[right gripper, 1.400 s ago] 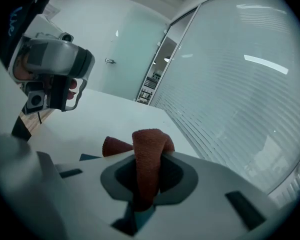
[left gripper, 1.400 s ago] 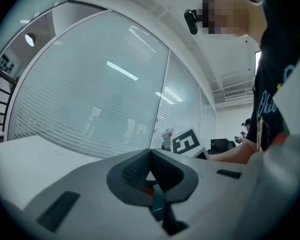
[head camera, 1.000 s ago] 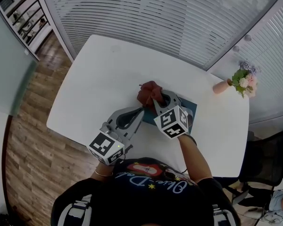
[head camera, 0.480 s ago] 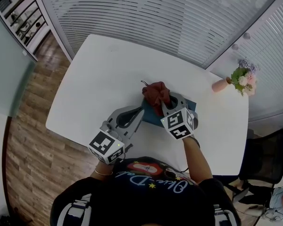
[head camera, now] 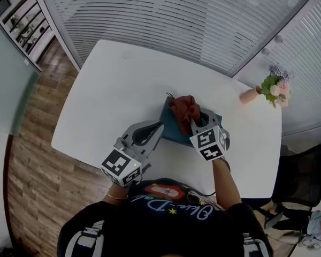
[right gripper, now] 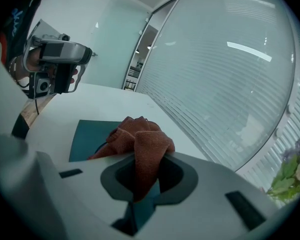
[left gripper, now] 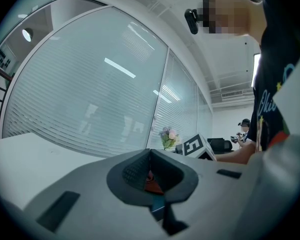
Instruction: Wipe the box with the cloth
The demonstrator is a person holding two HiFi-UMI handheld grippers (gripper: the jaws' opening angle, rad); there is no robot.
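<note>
A flat teal box [head camera: 174,130] lies on the white table [head camera: 112,90]. A bunched red-brown cloth [head camera: 184,110] rests on its top, and my right gripper [head camera: 196,119] is shut on it. In the right gripper view the cloth [right gripper: 140,136] hangs from between the jaws over the box [right gripper: 92,134]. My left gripper [head camera: 159,125] lies low on the table with its tip at the box's left edge. Its jaws meet with nothing between them in the left gripper view, where a bit of the cloth [left gripper: 151,183] and box shows beyond my left gripper [left gripper: 150,156].
A pink vase of flowers [head camera: 272,90] stands at the table's far right corner. Slatted blinds [head camera: 176,20] run behind the table. A dark chair [head camera: 305,181] stands at the right, shelves [head camera: 21,15] at the far left. Wooden floor [head camera: 32,159] lies left of the table.
My right gripper has dragged the cloth rightward across the box's top, baring more of the box's left part. The left gripper has stayed where it was.
</note>
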